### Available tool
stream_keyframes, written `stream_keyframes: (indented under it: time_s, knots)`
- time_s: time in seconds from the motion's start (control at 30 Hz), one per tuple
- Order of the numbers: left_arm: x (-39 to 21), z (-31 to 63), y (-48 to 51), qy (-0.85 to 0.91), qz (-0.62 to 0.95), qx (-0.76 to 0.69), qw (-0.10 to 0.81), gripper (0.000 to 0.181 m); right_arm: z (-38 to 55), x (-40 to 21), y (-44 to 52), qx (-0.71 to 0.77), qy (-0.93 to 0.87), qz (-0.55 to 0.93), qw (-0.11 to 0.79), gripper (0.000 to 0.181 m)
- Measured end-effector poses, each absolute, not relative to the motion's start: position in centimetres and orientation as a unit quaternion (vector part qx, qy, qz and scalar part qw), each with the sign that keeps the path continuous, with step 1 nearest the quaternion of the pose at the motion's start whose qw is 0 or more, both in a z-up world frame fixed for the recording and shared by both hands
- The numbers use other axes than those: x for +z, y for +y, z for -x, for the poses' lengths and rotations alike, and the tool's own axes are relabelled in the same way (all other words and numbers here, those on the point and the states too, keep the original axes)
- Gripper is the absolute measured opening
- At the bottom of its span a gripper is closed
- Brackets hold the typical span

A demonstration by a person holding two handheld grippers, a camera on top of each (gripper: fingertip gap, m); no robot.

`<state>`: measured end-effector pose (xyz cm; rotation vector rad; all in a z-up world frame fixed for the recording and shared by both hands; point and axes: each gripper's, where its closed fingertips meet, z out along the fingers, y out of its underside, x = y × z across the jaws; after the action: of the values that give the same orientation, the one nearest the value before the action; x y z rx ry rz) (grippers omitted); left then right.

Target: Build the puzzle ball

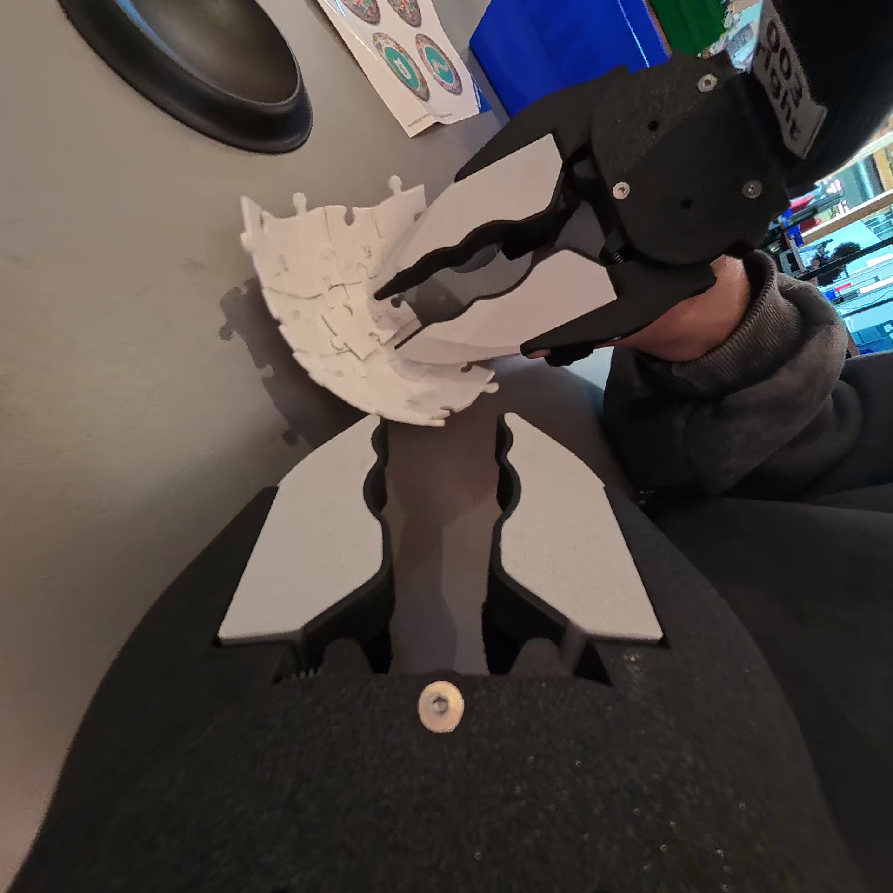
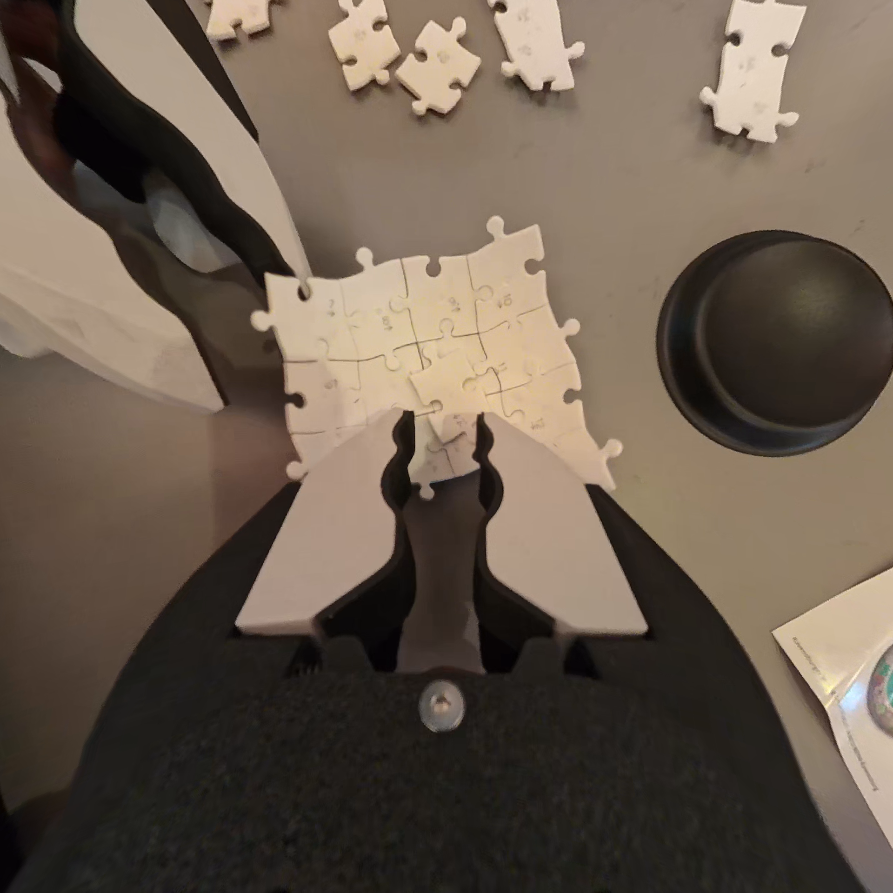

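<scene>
Both grippers work around a curved white shell of joined puzzle pieces [image 2: 425,348]. In its own view the right gripper [image 2: 444,420] has its fingers parted, and their tips lie over the shell's near edge, with part of the shell showing in the gap between them; whether they press on it I cannot tell. The left gripper [image 1: 440,425] is released too, its fingers spread wide with only grey table [image 1: 96,435] between them, and the shell's lower rim hangs just beyond its tips. From the right wrist view, one left fingertip appears to touch the shell's upper left corner.

That shell is a bowl-shaped patch, several pieces wide and several deep, plain white with faint marks on the inner faces, tabs and notches along every free edge. It is held off the table and casts a shadow.

Farther out, loose white puzzle pieces [image 2: 437,65] lie scattered on the table, some already joined in short strips. A black round bowl [image 2: 778,343] sits to the right, apparently upside down. A printed sheet [image 2: 841,691] lies at the table's edge.
</scene>
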<state>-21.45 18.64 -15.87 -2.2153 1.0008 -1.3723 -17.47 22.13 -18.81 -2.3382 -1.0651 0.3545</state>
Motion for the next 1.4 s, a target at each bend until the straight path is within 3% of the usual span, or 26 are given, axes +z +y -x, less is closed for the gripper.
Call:
stream_keyframes:
  time_s: [0.83, 1.2, 1.4]
  knots:
    - [-16.4, 22.2, 19.2, 0.351, 0.786, -0.482, 0.164, 0.042, 17.7, -19.0, 23.9, 0.071, -0.452, 0.856, 0.240, 0.028]
    - [-16.5, 22.4, 20.2, 0.336, 0.791, -0.485, 0.165, 0.043, 16.6, -19.1, 23.7, 0.068, -0.442, 0.861, 0.242, 0.001]
    - [-16.0, 22.5, 21.2, 0.319, 0.786, -0.505, 0.159, 0.043, 17.1, -18.5, 23.4, 0.083, -0.464, 0.842, 0.262, 0.018]
